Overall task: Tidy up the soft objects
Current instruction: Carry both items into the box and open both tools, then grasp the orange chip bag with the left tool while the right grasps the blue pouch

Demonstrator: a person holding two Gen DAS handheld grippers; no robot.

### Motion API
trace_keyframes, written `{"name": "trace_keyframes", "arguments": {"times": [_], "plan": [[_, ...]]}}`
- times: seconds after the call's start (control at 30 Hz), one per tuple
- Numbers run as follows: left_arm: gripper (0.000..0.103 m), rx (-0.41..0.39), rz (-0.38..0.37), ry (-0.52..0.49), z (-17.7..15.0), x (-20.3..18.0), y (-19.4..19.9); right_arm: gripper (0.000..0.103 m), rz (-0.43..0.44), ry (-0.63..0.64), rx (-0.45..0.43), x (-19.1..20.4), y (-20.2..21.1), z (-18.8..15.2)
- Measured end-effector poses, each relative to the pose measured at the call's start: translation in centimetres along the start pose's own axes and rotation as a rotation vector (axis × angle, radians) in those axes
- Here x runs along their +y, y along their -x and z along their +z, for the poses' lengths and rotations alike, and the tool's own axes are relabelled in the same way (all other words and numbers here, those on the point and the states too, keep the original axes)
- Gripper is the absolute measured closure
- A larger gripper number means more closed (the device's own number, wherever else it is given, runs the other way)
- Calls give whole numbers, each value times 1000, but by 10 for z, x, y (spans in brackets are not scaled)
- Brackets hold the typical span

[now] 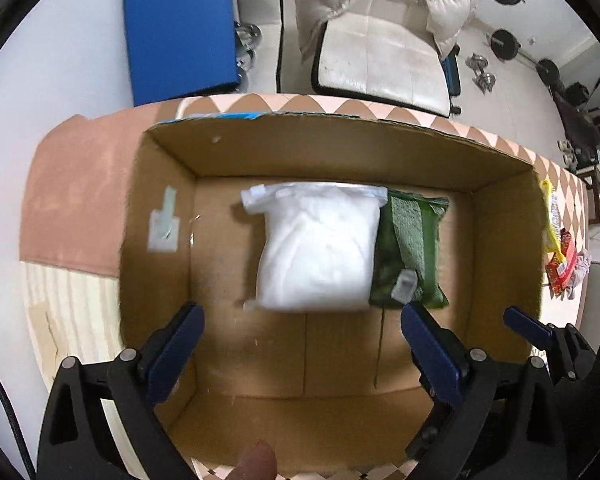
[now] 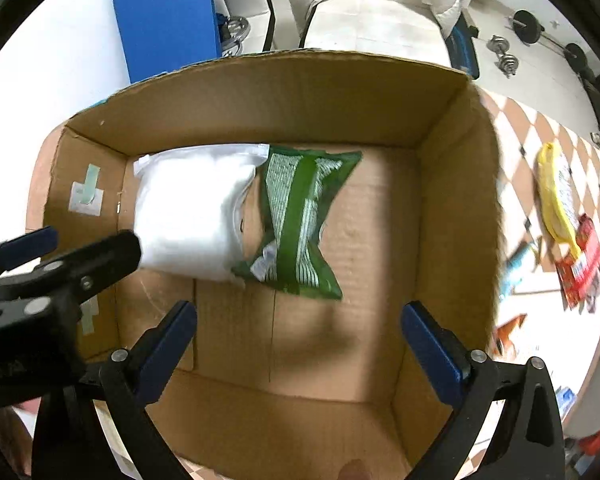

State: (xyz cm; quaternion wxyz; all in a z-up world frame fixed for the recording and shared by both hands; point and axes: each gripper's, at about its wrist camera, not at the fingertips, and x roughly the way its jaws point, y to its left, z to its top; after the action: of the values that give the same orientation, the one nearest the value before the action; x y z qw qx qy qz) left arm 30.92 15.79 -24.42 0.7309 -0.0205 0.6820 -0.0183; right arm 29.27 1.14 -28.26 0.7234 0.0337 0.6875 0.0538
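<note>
An open cardboard box stands on the table and also shows in the right wrist view. On its floor lie a white soft bag and, touching its right side, a green packet. Both show in the right wrist view, the white bag and the green packet. My left gripper is open and empty, hovering over the box just in front of the white bag. My right gripper is open and empty over the box floor. The left gripper's fingers show at the left of the right wrist view.
A yellow packet and red packets lie on the checkered tablecloth right of the box. A blue panel and a white chair with a puffy jacket stand behind the table. Dumbbells lie on the floor.
</note>
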Motion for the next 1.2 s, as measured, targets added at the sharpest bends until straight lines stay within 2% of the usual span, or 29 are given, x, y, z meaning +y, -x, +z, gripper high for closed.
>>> {"name": "trace_keyframes", "arguments": {"times": [0.13, 0.17, 0.27, 0.37, 0.47, 0.53, 0.6, 0.67, 0.73, 0.83, 1.0, 1.2], "plan": [[2, -65, 24, -3, -19, -12, 30, 0, 53, -28, -43, -8, 25, -19], [2, -92, 48, -7, -26, -19, 43, 0, 64, -45, -64, -14, 35, -25], [2, -153, 34, -36, -35, -49, 70, 0, 79, -111, -112, -45, 64, -48], [2, -196, 38, -150, -47, -105, 92, 0, 89, -206, -141, -101, 94, -82], [2, -181, 60, -355, -61, -186, 90, 0, 77, -331, -149, -173, 115, -123], [2, -151, 70, -455, -67, -228, 75, 0, 59, -429, -143, -228, 122, -153], [5, -66, 67, -549, -70, -275, 42, 0, 37, -521, -130, -275, 123, -176], [12, 35, 72, -616, -73, -309, 4, 0, 17, -620, -105, -324, 114, -200], [15, 113, 101, -663, -78, -333, -31, 0, 8, -709, -68, -367, 95, -220], [15, 223, 155, -705, -84, -356, -87, 0, -1, -796, -19, -409, 62, -240], [15, 342, 204, -719, -93, -366, -144, 0, 33, -873, 64, -445, 16, -258], [15, 369, 212, -666, -92, -364, -169, 0, 50, -903, 109, -457, -12, -269]]}}
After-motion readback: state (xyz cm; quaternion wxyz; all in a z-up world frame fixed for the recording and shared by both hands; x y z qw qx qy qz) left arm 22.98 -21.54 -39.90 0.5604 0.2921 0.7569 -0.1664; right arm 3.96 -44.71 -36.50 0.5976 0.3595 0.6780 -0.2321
